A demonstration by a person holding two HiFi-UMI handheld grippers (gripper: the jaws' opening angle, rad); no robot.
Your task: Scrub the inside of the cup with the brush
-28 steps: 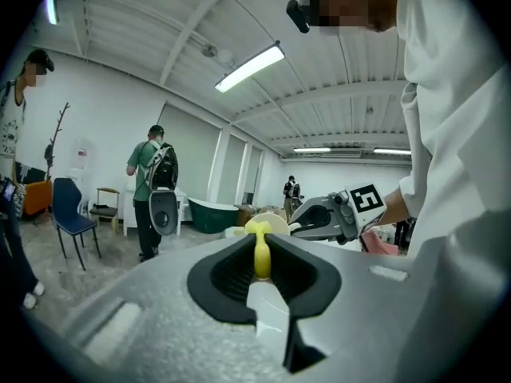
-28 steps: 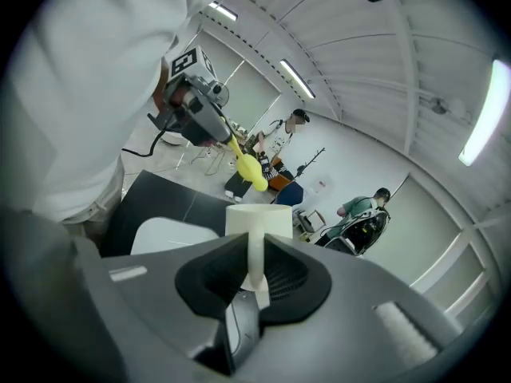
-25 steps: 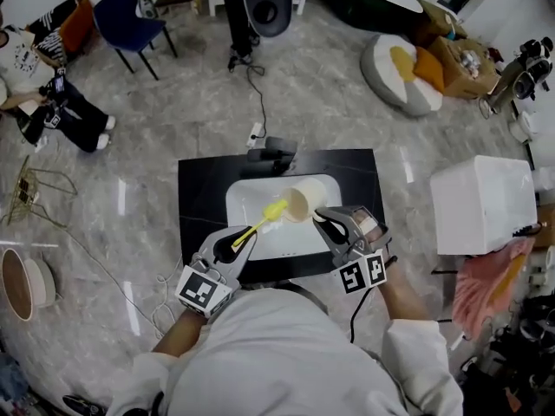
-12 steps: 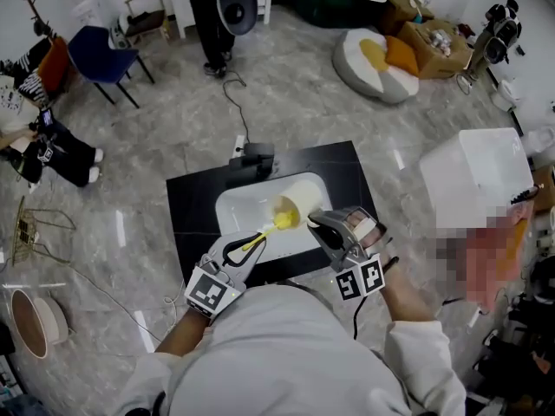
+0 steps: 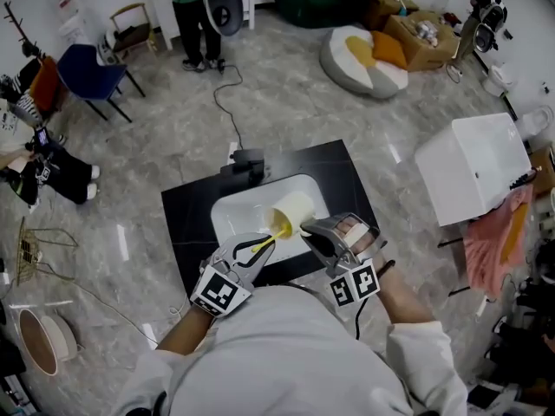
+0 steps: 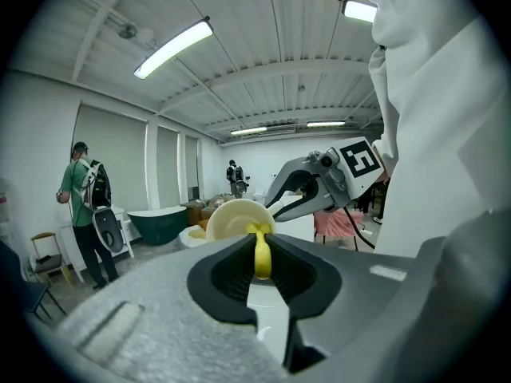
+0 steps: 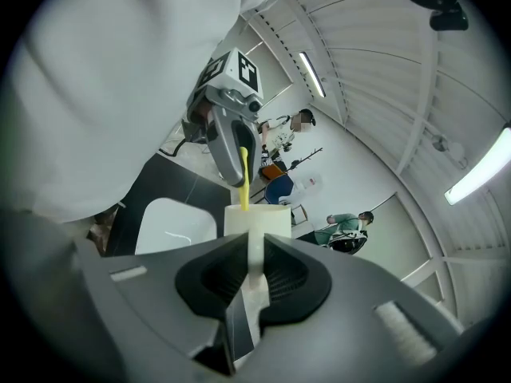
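A cream cup (image 5: 292, 206) lies tilted on its side over the white sink basin (image 5: 236, 216), mouth turned to the left. My right gripper (image 5: 314, 230) is shut on it; in the right gripper view a cream strip of the cup (image 7: 257, 219) sits pinched between the jaws of the right gripper (image 7: 254, 271). My left gripper (image 5: 257, 250) is shut on the yellow brush (image 5: 272, 233), whose head is at the cup's mouth. In the left gripper view the brush handle (image 6: 262, 255) runs from the left gripper (image 6: 262, 268) into the cup (image 6: 233, 219).
The basin is set in a black counter (image 5: 345, 178) with a dark fitting (image 5: 247, 165) at its far edge. A white box (image 5: 473, 174) and a pink cloth (image 5: 491, 248) stand to the right. A cable (image 5: 227, 111) crosses the floor; people and chairs are far off.
The brush head has gone from just outside the cup's mouth into it. Both grippers and the cup have come closer together over the basin; the head view has shifted.
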